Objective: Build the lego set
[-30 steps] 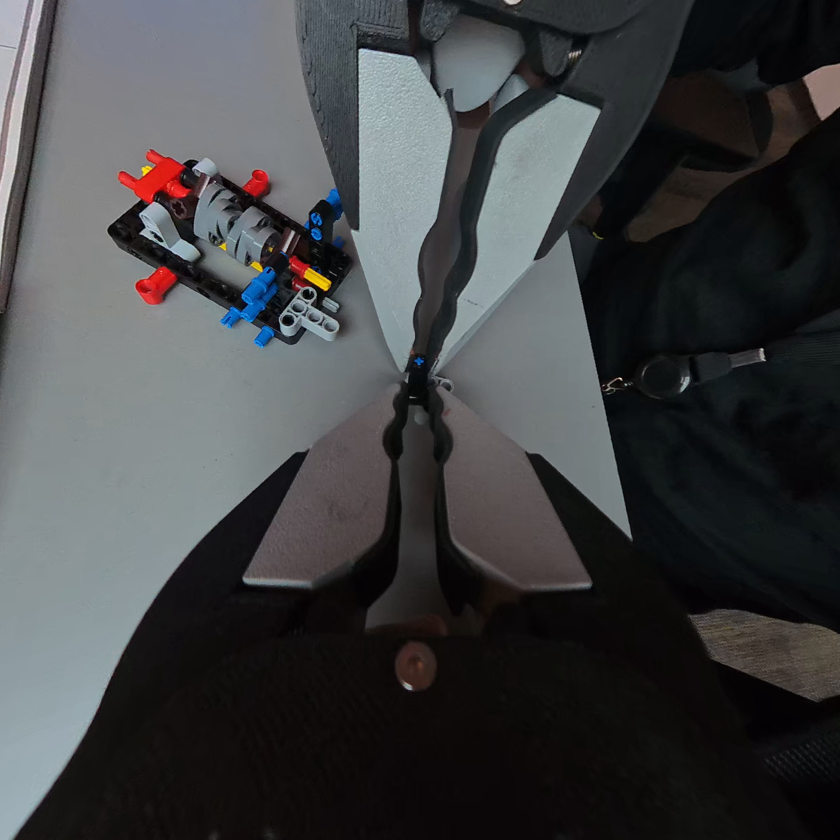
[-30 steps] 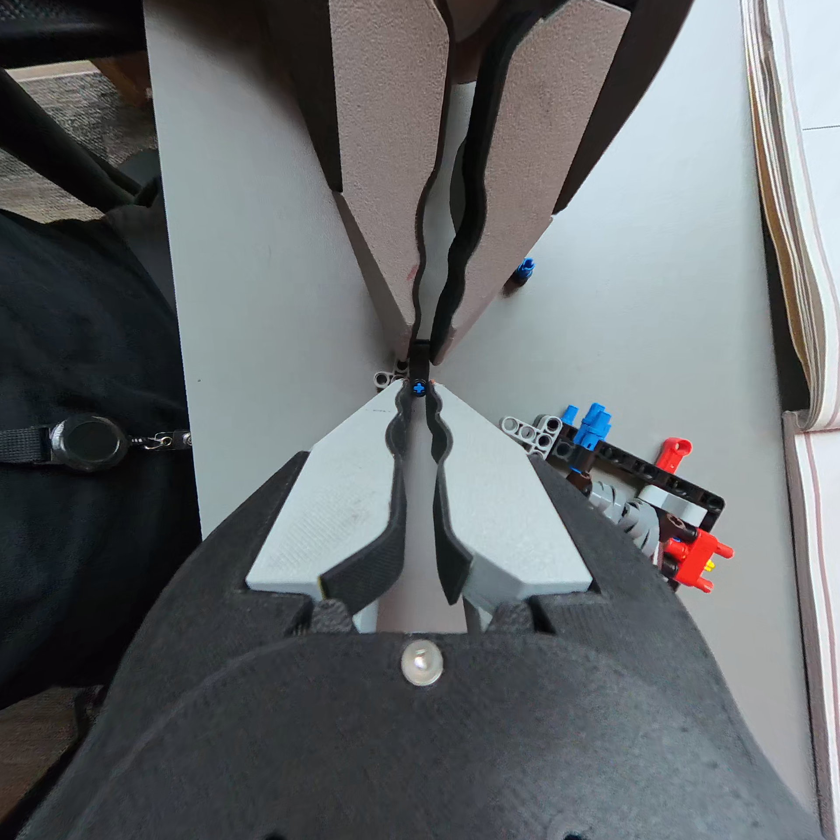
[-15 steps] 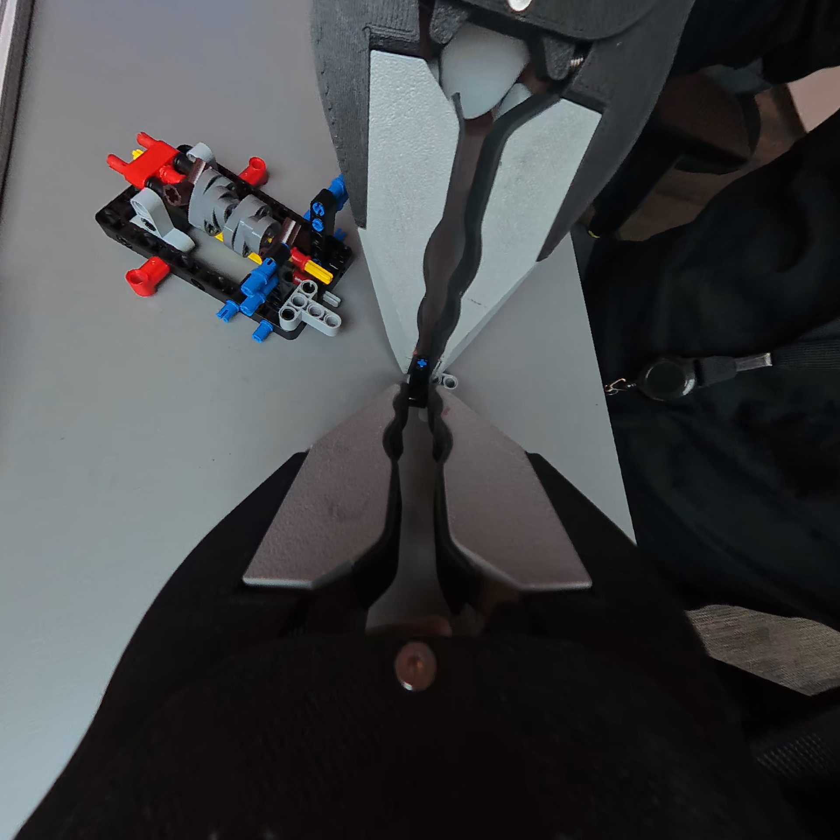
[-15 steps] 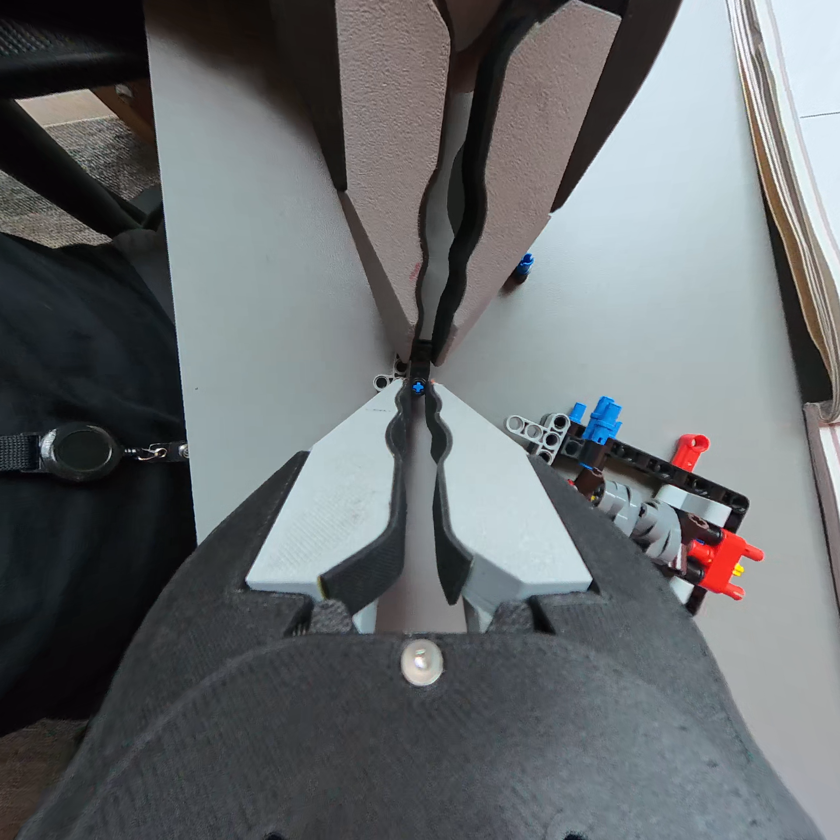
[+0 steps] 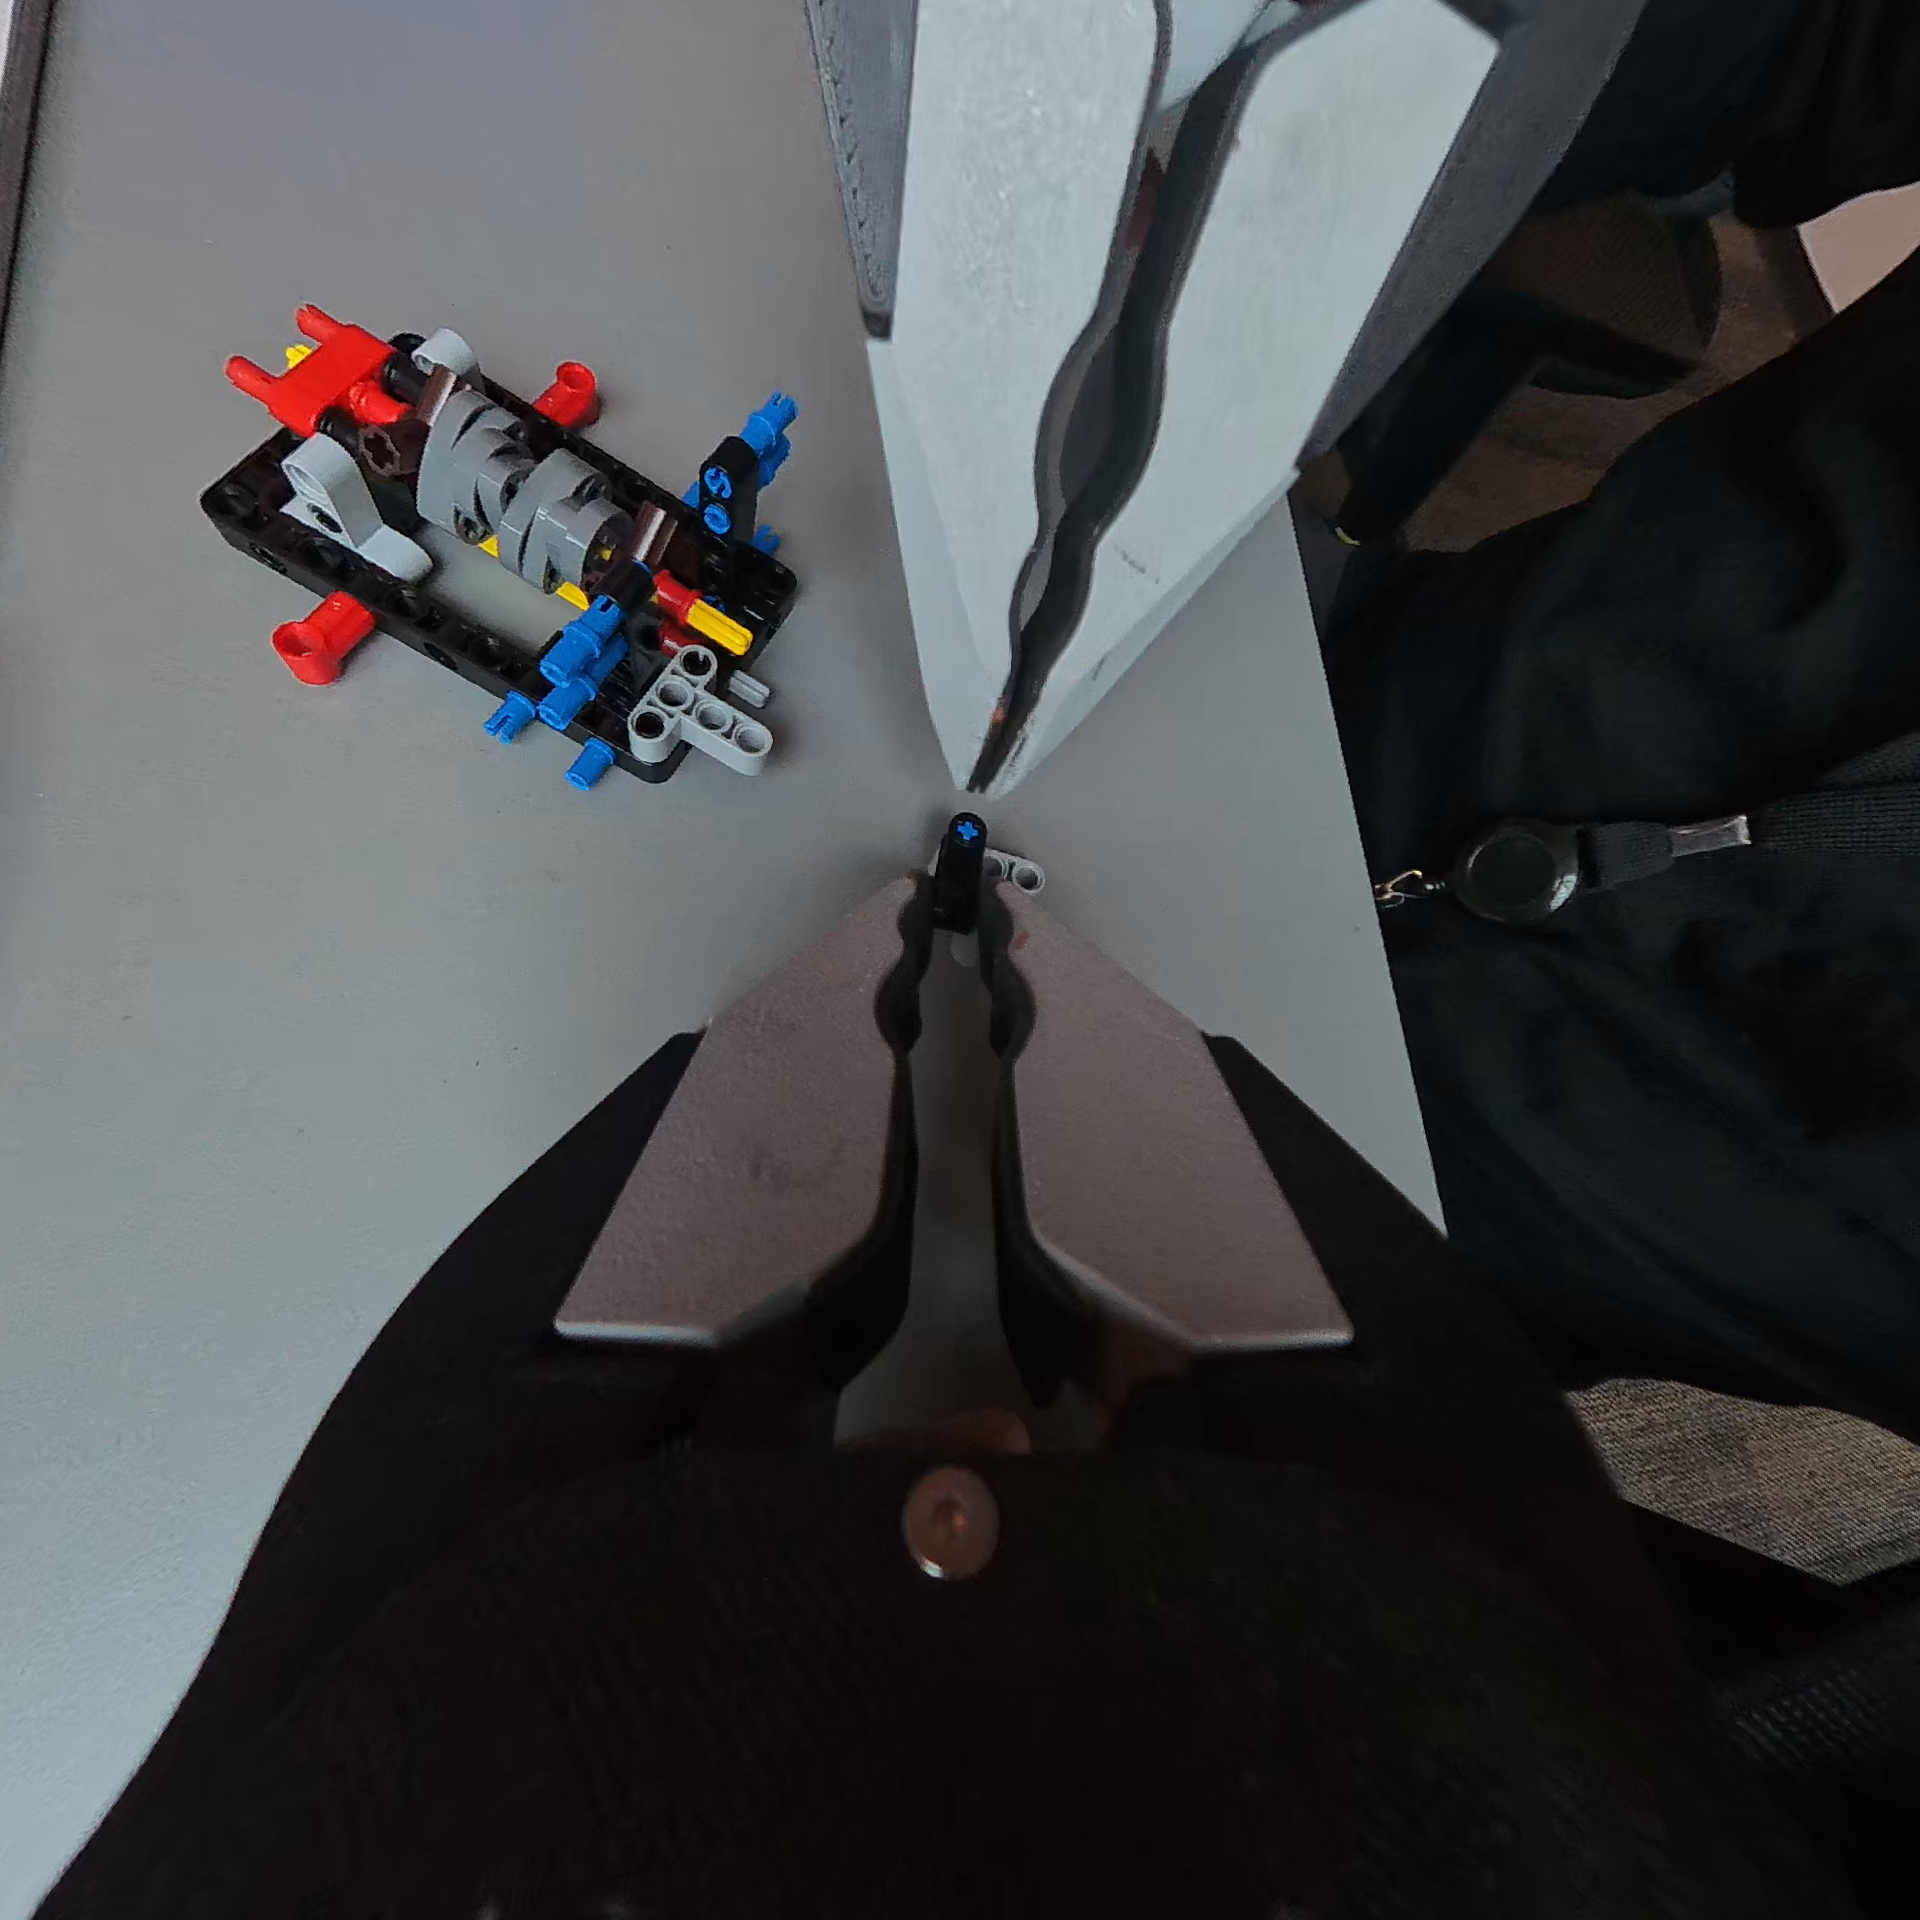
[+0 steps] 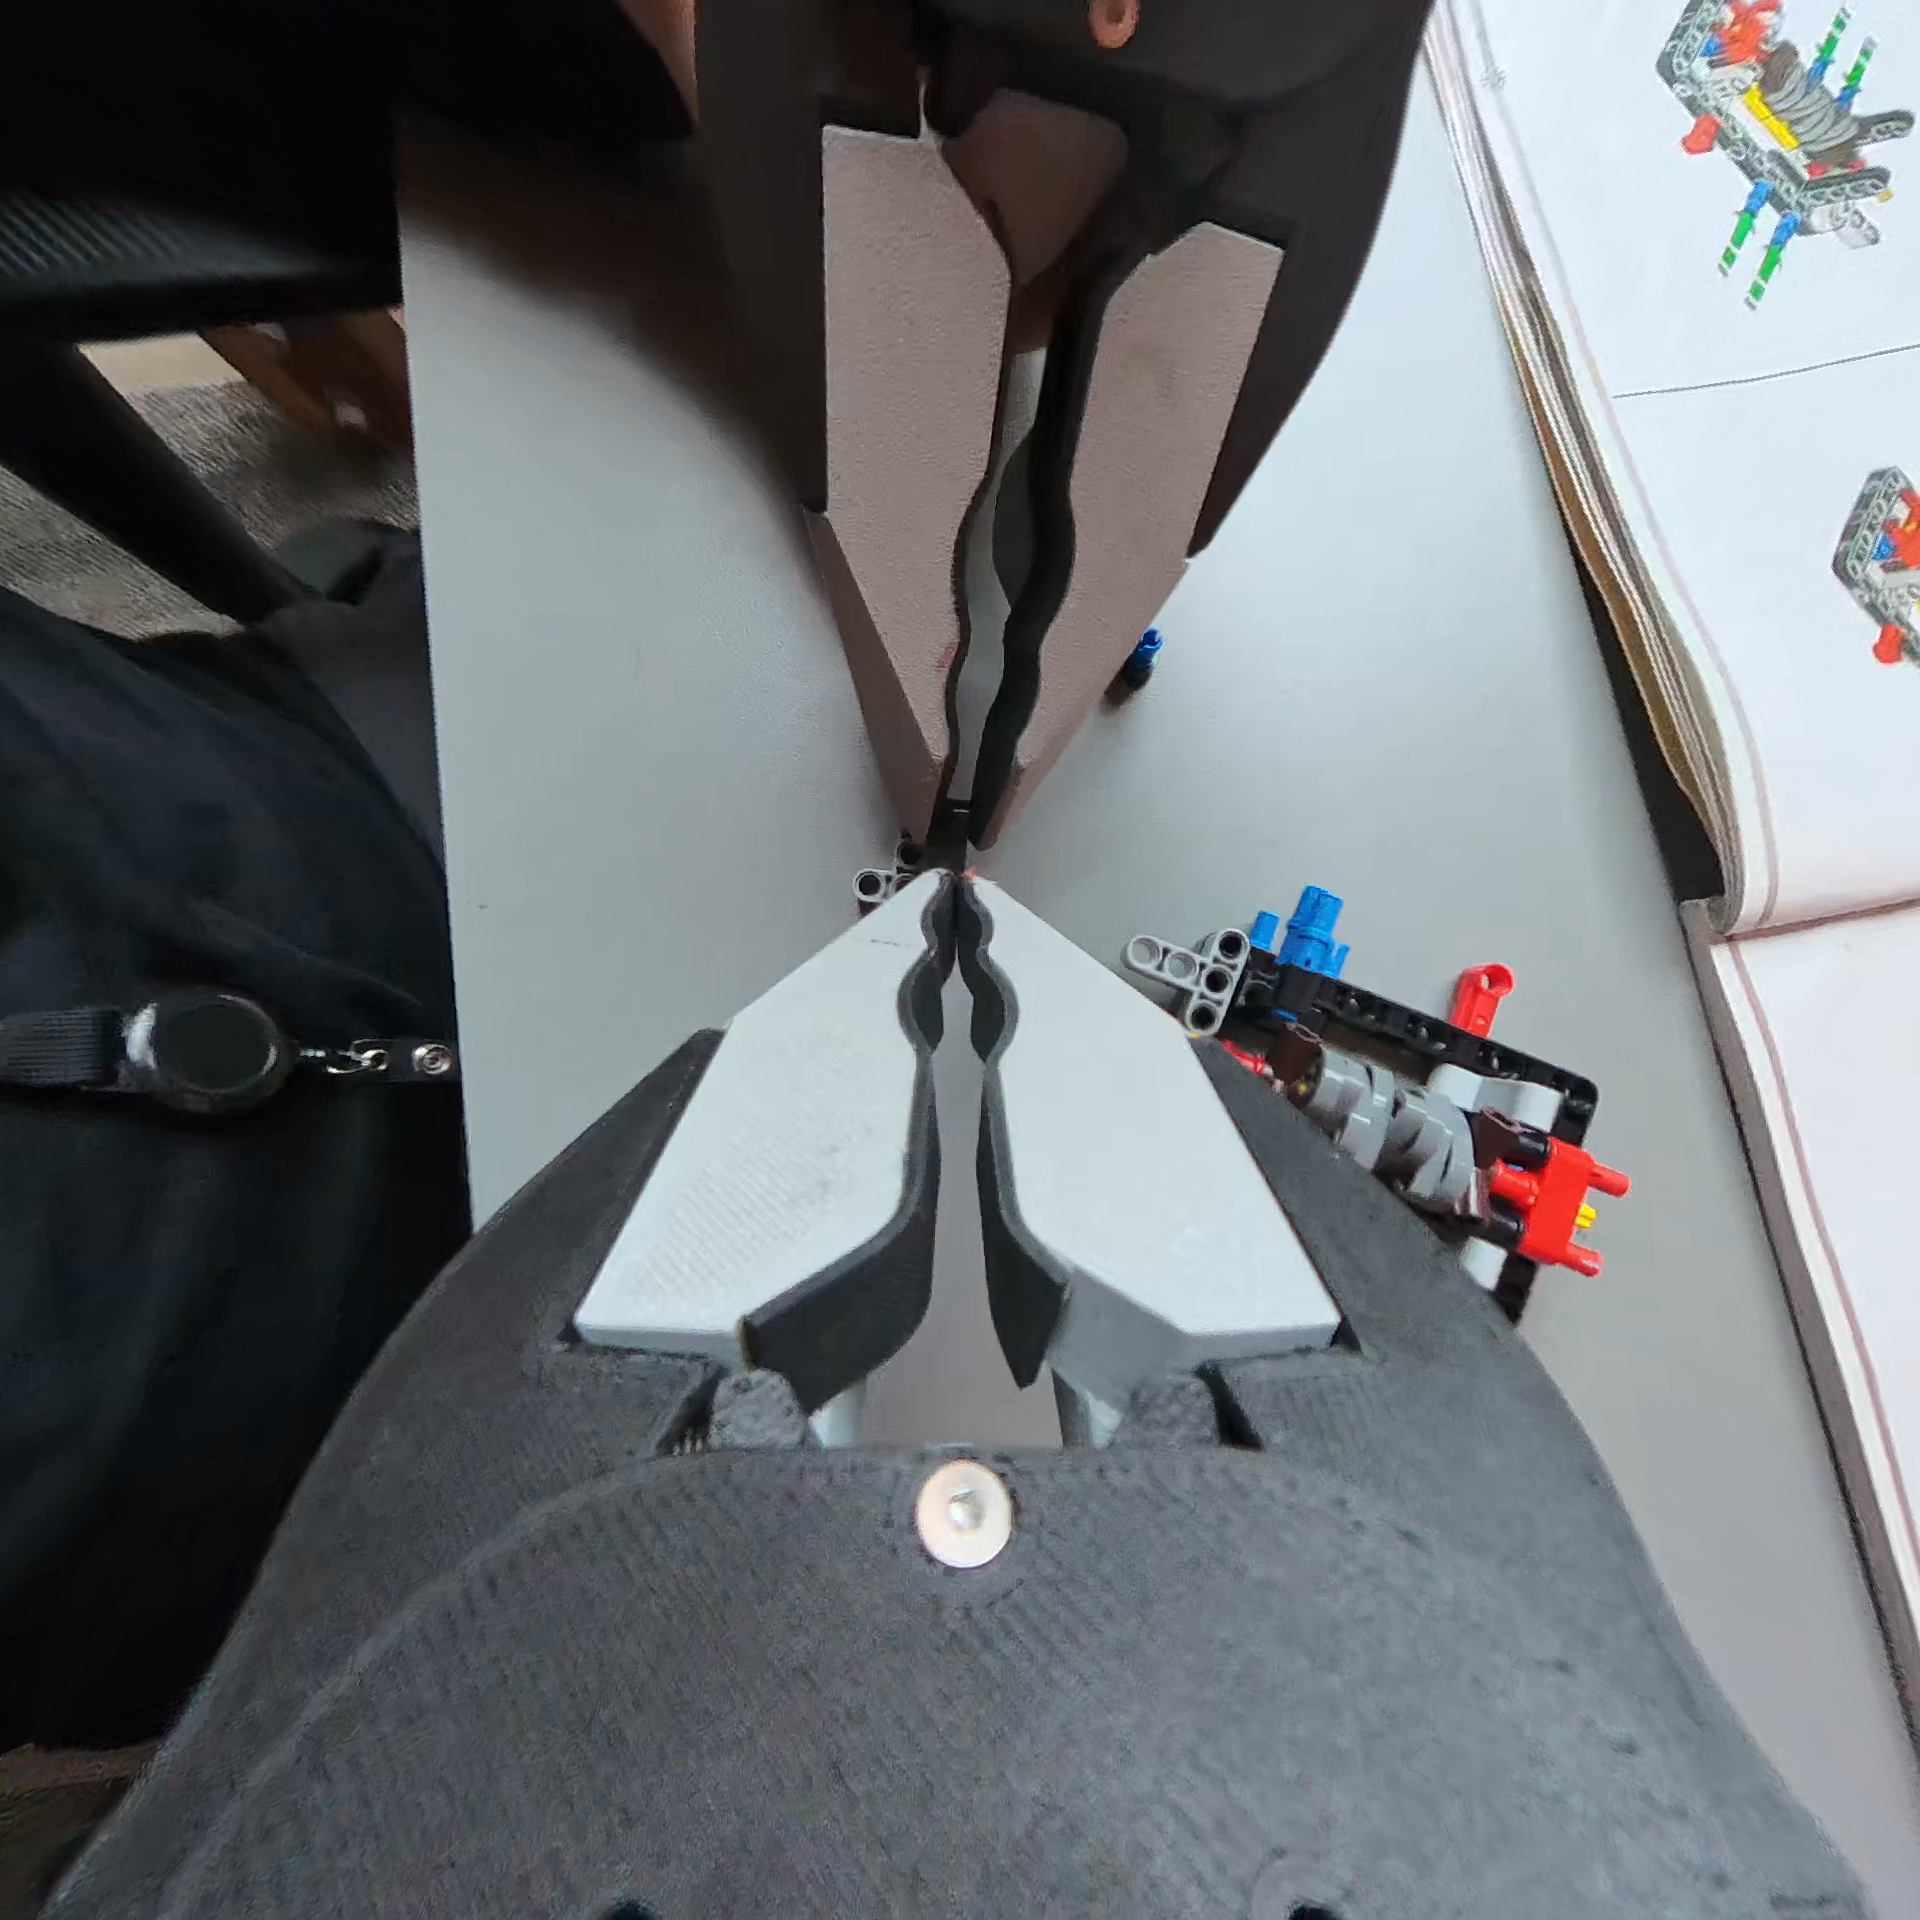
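No legible words or numbers anywhere. Only coloured build diagrams printed on the open white paper instruction booklet point(image 6: 1714, 436) at the grey counter point(image 6: 1351, 727) edge.

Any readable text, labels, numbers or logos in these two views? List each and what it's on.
No legible text in either view.
Instruction booklet: the open pages show only coloured build drawings; no words or numbers can be made out.
Badge reel: plain black, no marking visible.
Black pin in the left gripper: the blue cross at its tip is part of the piece, not print.
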Tool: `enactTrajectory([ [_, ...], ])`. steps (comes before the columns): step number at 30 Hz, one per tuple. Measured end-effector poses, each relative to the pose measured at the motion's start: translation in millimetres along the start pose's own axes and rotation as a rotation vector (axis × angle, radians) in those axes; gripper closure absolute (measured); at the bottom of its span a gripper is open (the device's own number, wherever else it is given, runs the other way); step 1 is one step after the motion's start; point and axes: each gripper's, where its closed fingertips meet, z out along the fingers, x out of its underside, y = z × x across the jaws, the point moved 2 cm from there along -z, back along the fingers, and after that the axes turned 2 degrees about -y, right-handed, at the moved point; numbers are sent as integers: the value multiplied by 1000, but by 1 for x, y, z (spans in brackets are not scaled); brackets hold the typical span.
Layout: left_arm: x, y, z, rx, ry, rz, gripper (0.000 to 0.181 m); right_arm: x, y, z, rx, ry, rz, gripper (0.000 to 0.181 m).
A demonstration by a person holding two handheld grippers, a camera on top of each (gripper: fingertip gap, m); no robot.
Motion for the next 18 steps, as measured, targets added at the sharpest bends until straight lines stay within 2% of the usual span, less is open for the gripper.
enactTrajectory([
  [3,0,0,0,5,0,-4,176,5,-1,11,13,38,-21,181],
  [6,0,1,1,16,0,-21,176,4,-1,9,13,60,-15,181],
  [8,0,2,1,17,4,-19,176,-6,2,4,-5,5,-9,181],
  [12,0,3,1,17,14,-20,176,9,-2,12,13,104,11,181],
  [15,0,3,1,18,11,-23,176,-5,-1,4,15,36,2,181],
  [18,0,2,2,40,10,-43,176,7,-1,17,3,88,7,181],
])
